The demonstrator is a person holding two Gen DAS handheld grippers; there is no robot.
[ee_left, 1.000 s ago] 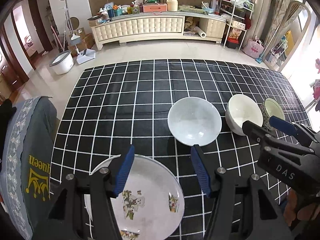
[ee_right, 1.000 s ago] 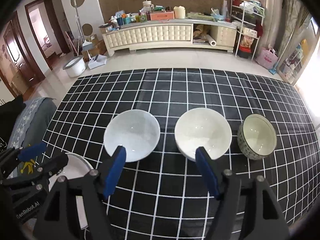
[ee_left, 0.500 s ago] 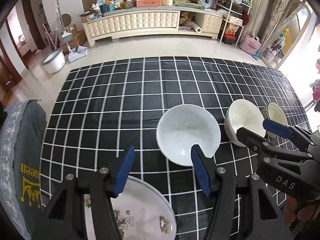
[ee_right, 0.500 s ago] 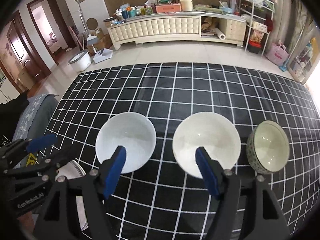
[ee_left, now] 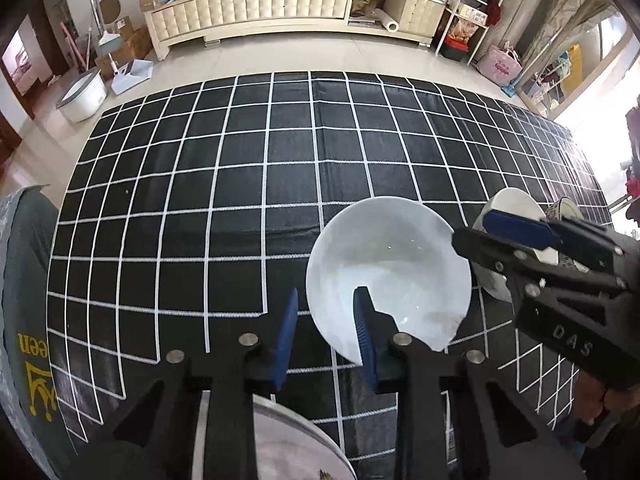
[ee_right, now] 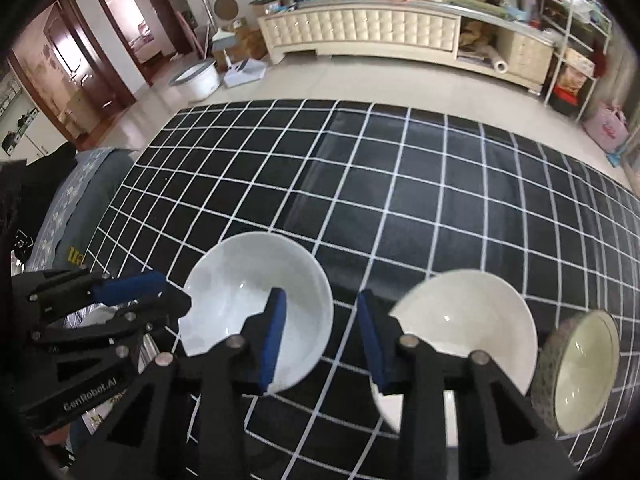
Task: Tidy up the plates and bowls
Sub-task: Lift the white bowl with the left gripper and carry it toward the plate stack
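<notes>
A pale white bowl (ee_left: 390, 268) sits on the black checked cloth; it also shows in the right wrist view (ee_right: 256, 300). My left gripper (ee_left: 326, 332) is open, its jaws straddling the bowl's near left rim. A cream bowl (ee_right: 468, 320) sits to its right, and a small patterned bowl (ee_right: 580, 368) beyond that. My right gripper (ee_right: 320, 340) is open, above the gap between the two white bowls. A flowered plate (ee_left: 288, 440) lies under the left gripper, mostly hidden.
The black cloth with white grid (ee_left: 280, 168) covers the table. A grey cushion with yellow print (ee_left: 28, 320) lies at the left edge. A long cream cabinet (ee_left: 256, 4) stands far behind across the tiled floor.
Both grippers moved forward and lower toward the bowls. The left gripper's jaws narrowed and now sit around the pale bowl's rim. The plate slid out of view below.
</notes>
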